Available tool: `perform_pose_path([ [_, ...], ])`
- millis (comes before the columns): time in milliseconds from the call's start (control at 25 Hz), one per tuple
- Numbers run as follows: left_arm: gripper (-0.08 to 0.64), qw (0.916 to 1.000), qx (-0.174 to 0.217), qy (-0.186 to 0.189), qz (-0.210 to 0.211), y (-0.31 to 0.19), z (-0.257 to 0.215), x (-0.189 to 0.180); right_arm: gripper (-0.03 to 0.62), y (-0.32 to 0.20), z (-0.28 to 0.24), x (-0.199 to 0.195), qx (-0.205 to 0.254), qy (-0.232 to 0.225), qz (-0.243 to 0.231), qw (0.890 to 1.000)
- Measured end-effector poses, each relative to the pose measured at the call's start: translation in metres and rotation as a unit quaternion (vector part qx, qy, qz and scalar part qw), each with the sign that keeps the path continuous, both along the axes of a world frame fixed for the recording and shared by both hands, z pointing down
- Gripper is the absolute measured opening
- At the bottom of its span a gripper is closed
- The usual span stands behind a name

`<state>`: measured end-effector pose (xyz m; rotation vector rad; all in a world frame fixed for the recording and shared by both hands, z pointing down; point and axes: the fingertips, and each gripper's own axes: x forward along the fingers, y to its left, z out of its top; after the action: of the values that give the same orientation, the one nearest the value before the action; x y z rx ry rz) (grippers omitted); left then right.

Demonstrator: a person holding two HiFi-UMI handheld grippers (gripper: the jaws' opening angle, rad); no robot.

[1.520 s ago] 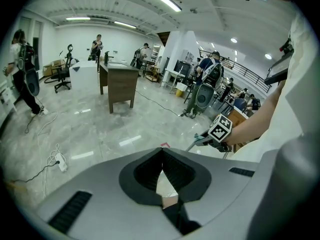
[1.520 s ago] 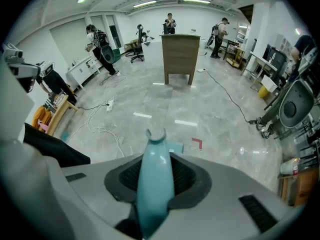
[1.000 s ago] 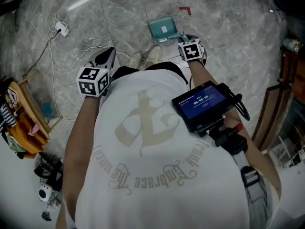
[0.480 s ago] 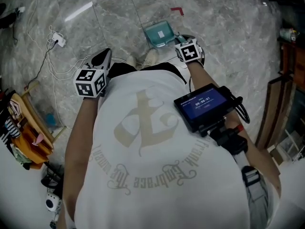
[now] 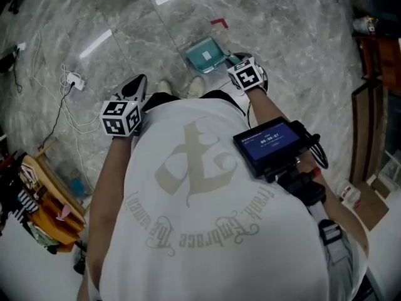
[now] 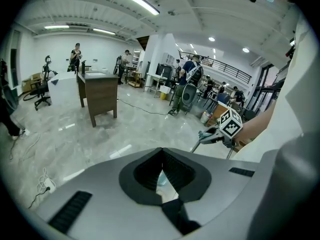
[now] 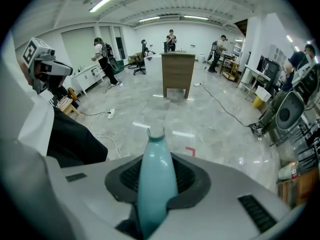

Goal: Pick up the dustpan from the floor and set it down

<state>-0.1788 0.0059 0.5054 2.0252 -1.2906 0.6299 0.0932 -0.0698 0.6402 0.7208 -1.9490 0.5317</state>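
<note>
You stand on a grey marble floor (image 5: pixel 301 49), looking down past your white T-shirt (image 5: pixel 200 193). Your right gripper (image 5: pixel 238 63) reaches forward and down, just ahead of your shoes (image 5: pixel 196 86). Its jaws are closed on the pale teal handle (image 7: pixel 156 184) of the dustpan (image 5: pixel 205 54). In the right gripper view the handle runs up between the black pads, and its notched tip pokes out beyond them. The pan itself sits in front of your feet, just left of the right gripper and near a red tape mark (image 5: pixel 219 22) on the floor. Whether the pan touches the floor or hangs just clear of it cannot be told.

Your left gripper (image 5: pixel 139 80) is out at your left side, well apart from the dustpan, pointing forward and down. In the left gripper view its jaws meet at the tips with nothing between them.

White cables (image 5: pixel 69 115) and a power strip (image 5: pixel 74 79) trail over the floor to your left. A small screen (image 5: pixel 270 142) is mounted at your chest on the right. A wooden desk (image 7: pixel 177 74) stands farther off across the room.
</note>
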Motion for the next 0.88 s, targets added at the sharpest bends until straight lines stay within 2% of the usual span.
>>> perform_pose_path([
  [240,0.012,0.9993,0.005,0.012,0.036,-0.011,0.001,0.0,0.104,0.006,-0.029,0.0,0.018,-0.006,0.023,1.0],
  [440,0.012,0.9977,0.011,0.019,0.064,-0.016,-0.002,0.005,0.104,0.014,-0.054,-0.001,0.034,-0.006,0.017,0.999],
  [880,0.012,0.9952,0.024,0.031,0.089,-0.03,-0.006,0.002,0.104,0.007,-0.117,-0.008,0.071,-0.021,0.018,0.997],
])
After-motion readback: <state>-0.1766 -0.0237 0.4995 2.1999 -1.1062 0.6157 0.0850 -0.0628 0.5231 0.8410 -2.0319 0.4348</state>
